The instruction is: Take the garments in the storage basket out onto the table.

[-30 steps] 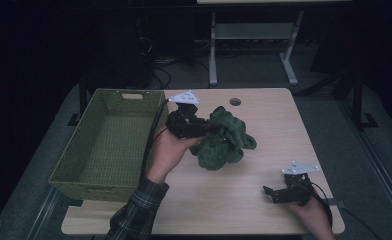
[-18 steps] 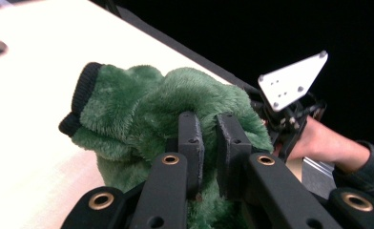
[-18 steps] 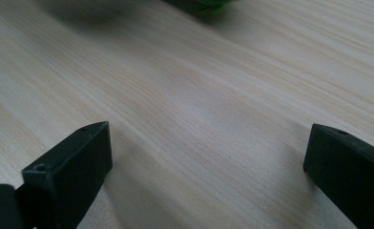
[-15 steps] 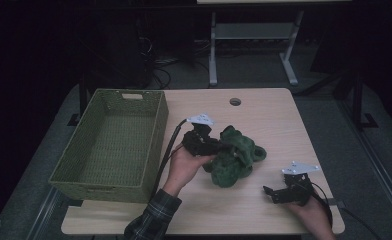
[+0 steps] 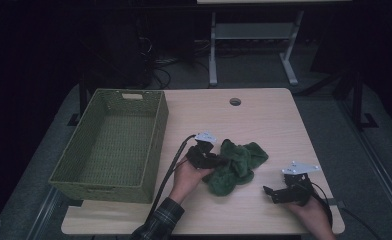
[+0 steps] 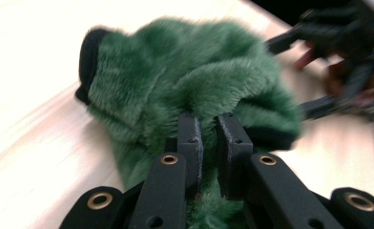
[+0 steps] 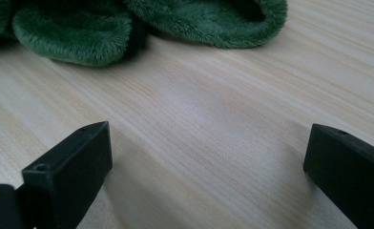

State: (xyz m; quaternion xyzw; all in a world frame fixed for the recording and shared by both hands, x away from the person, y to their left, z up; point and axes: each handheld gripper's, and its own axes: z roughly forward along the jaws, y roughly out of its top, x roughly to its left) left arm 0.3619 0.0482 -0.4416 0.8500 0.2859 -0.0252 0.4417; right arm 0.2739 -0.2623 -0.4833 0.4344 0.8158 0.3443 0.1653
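Green fleece cloth (image 5: 236,166) has come down onto the table (image 5: 264,120), your left gripper (image 6: 209,125) clamped on a fold; your right gripper (image 7: 202,157) gapes empty nearby, so smoothing comes next.

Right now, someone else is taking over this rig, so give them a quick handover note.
Left tool: shut on a fold of the green fleece cloth, which lies crumpled on the table beside the basket.
Right tool: open, holding nothing, resting low over bare wood near the table's front right corner, short of the cloth.
Green woven basket: at the table's left, nothing inside.
Done: cloth gripped by one tool.
Left: probably getting the cloth into the basket; the right tool has yet to help.
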